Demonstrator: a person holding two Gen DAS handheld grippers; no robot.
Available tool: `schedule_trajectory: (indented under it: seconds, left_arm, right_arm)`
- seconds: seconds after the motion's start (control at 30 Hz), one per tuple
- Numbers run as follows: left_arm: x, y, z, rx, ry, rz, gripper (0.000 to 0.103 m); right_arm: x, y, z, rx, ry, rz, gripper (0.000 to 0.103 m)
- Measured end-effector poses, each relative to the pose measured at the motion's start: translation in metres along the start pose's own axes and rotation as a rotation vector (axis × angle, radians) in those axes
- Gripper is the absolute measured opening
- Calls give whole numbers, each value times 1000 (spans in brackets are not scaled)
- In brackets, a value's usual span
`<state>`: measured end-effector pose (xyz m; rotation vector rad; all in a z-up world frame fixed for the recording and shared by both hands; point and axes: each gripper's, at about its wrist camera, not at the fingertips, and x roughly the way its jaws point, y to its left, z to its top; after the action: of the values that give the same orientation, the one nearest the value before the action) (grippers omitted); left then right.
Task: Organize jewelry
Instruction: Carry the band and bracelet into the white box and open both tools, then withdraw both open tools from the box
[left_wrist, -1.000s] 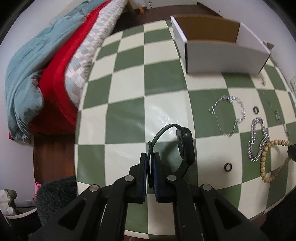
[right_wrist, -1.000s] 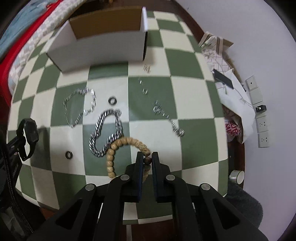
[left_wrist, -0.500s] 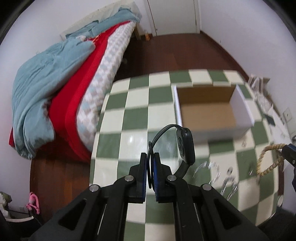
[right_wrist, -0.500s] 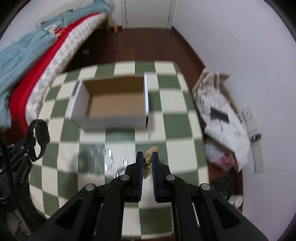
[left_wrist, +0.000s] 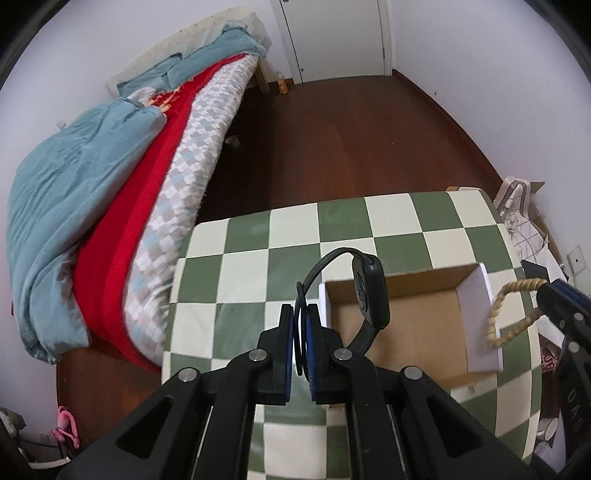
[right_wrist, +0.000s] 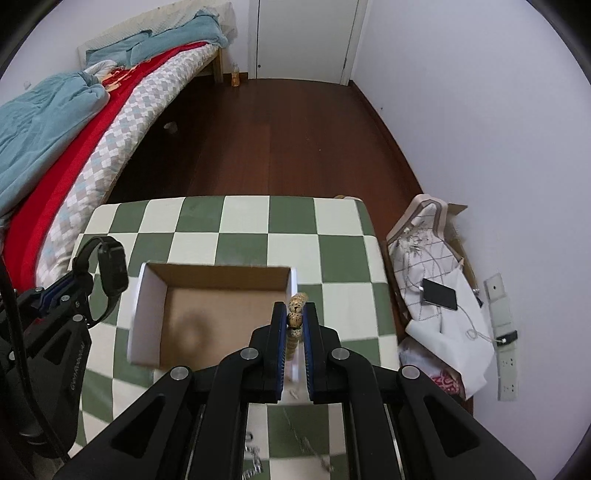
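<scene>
Now, with my left fingers (left_wrist: 302, 325) clenching the watch (left_wrist: 370, 293) and right fingers (right_wrist: 295, 325) the bead bracelet (right_wrist: 295, 317), I'd centre both over the box (right_wrist: 218, 314) before letting go.

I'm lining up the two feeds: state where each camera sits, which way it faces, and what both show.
Left wrist: on the left claw, angled down at the open cardboard box; pinches a black smartwatch.
Right wrist: on the right claw, angled down likewise; pinches a wooden bead bracelet.
Shared: box, green-and-cream checkered table, each other's claw.
</scene>
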<state>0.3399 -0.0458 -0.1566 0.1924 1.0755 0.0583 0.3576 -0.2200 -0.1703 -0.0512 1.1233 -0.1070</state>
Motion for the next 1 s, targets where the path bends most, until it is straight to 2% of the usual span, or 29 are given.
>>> schedule_trajectory:
  seconds: [0.2, 0.27, 0.37, 0.43, 0.47, 0.5, 0.53, 0.57, 0.7, 0.73, 0.8, 1.0]
  left_arm:
    - [26, -3, 10, -11, 43, -40, 5]
    - [31, -4, 12, -14, 59, -62, 13]
    - [30, -7, 13, -16, 57, -54, 15]
    - [28, -7, 14, -16, 51, -33, 42]
    - [26, -6, 14, -19, 51, -32, 78]
    - [25, -5, 15, -22, 46, -35, 92]
    - [21, -3, 14, -26, 33, -34, 100]
    - [19, -1, 14, -31, 28, -25, 100]
    - [12, 7, 11, -61, 31, -22, 100]
    - [9, 9, 9, -65, 25, -22, 100]
    - [3, 11, 5, -71, 16, -22, 101]
    - [-17, 19, -10, -90, -2, -18, 102]
  right_arm:
    - [40, 4, 12, 5, 47, 20, 9]
    - [48, 3, 15, 11, 60, 44, 9]
    - [58, 1, 17, 20, 86, 83, 10]
    - [60, -1, 16, 22, 100, 92, 15]
    - [60, -3, 15, 25, 104, 85, 22]
    - [60, -5, 15, 27, 104, 73, 47]
    - [58, -7, 13, 31, 104, 69, 75]
    - [56, -10, 12, 46, 113, 67, 83]
    - [47, -15, 7, 42, 118, 23, 88]
    - [45, -16, 5, 40, 125, 18, 95]
    - [41, -16, 0, 33, 124, 13, 102]
    - [24, -15, -18, 39, 104, 12, 102]
